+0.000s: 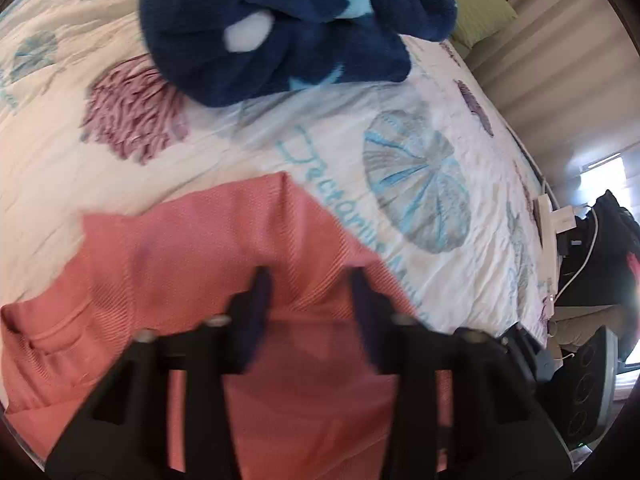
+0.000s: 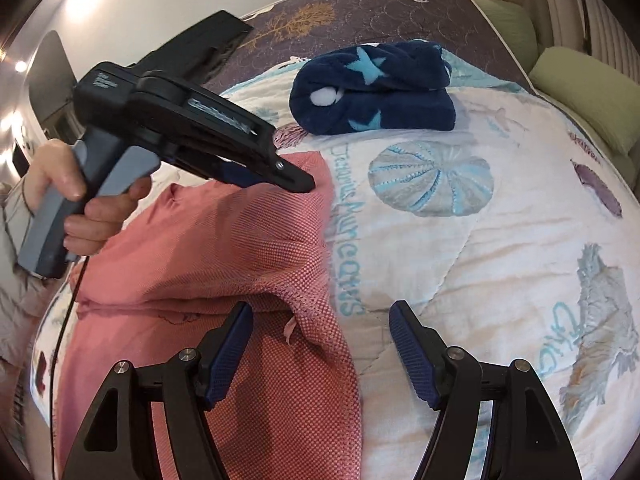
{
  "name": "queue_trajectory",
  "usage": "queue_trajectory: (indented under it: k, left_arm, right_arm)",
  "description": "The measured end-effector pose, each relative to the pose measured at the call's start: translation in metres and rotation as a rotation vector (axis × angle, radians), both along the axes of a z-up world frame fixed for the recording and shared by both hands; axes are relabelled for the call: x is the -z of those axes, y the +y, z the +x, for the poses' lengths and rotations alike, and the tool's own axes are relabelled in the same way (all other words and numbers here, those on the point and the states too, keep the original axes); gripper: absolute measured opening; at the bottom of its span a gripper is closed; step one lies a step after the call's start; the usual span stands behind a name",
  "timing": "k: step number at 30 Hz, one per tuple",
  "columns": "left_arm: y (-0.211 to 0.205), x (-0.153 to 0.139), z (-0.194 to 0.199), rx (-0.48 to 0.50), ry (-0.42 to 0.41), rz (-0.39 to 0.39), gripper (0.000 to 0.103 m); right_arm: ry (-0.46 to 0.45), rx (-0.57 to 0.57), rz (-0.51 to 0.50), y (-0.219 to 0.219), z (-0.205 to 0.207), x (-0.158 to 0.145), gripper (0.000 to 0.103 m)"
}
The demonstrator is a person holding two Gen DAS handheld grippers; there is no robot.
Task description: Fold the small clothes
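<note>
A salmon-pink woven garment point(image 1: 192, 264) lies on the bed, partly folded over itself; it also shows in the right wrist view point(image 2: 240, 256). My left gripper point(image 1: 310, 284) hovers just over the garment with its fingers apart and nothing between them; in the right wrist view the left gripper point(image 2: 296, 180) sits at the garment's far edge. My right gripper point(image 2: 320, 344) is open wide above the garment's near right edge, its left finger point(image 2: 230, 350) over the cloth and its right finger point(image 2: 412, 354) over the quilt.
A folded navy fleece piece with light-blue stars point(image 2: 376, 88) lies farther back on the sea-shell quilt point(image 2: 480, 248). Green pillows point(image 2: 576, 96) lie at the back right. A dark deer-print blanket point(image 2: 360, 8) covers the far end. Cables and dark gear point(image 1: 584, 280) sit beside the bed.
</note>
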State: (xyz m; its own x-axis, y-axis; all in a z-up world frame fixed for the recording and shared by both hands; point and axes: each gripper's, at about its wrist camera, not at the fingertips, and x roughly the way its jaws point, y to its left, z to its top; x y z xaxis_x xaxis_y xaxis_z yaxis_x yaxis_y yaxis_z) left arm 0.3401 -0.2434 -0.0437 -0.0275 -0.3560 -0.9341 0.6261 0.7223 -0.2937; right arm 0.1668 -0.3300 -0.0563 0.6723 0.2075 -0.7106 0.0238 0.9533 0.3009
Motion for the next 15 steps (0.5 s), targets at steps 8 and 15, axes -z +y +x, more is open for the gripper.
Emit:
queue_trajectory:
  k: [8, 15]
  left_arm:
    - [-0.03, -0.023, 0.013, -0.089, -0.106, -0.121, 0.005]
    - [-0.034, -0.06, 0.016, -0.074, -0.174, -0.235, 0.008]
  right_arm:
    - [-0.006, -0.006, 0.029, -0.002, 0.0, 0.002, 0.078]
    - [-0.013, -0.003, 0.057, -0.005, -0.001, 0.004, 0.078]
